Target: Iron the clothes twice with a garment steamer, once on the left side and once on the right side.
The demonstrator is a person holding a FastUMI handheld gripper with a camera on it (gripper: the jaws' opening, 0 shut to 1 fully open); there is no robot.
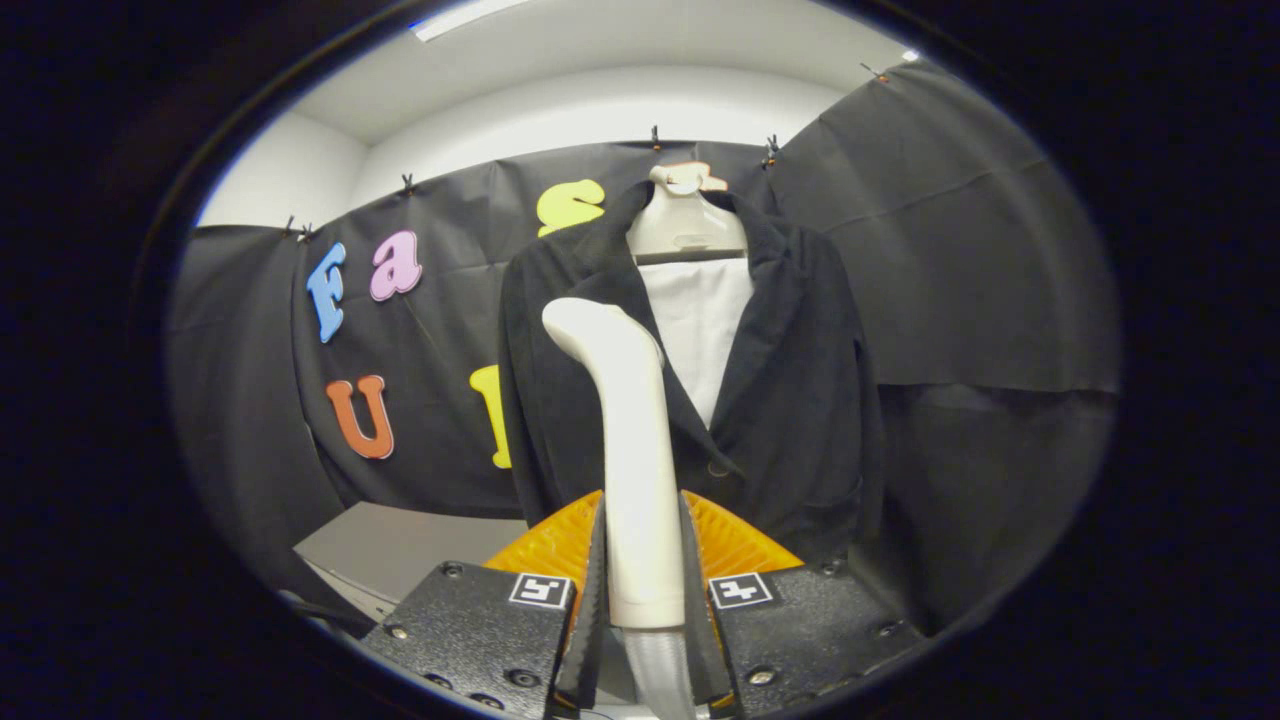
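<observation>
The gripper points level at the hanging clothes, its two fingers pinching the handle of a white garment steamer that stands upright between them (head bent toward the left at the top). Just beyond it hangs a black jacket over a white shirt, on a pale hanger against the booth's black cloth wall.
</observation>
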